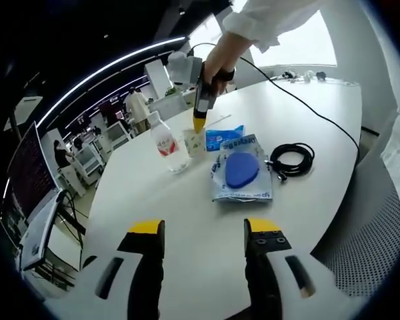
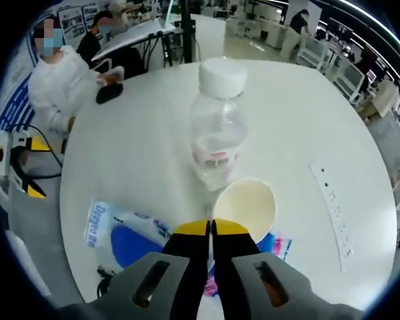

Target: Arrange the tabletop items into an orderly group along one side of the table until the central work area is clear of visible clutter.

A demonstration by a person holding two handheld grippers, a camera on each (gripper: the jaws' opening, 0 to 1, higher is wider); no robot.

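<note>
right gripper clenched on rim of cream paper cup, clear white-capped bottle beside it, left gripper released

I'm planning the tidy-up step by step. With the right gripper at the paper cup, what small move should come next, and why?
Probably lift the paper cup slightly and draw it away from the water bottle. The right gripper looks shut at the cup's near rim, and the bottle stands right behind it, so pushing forward could tip the bottle. The left gripper hangs open, away from the items.
</note>
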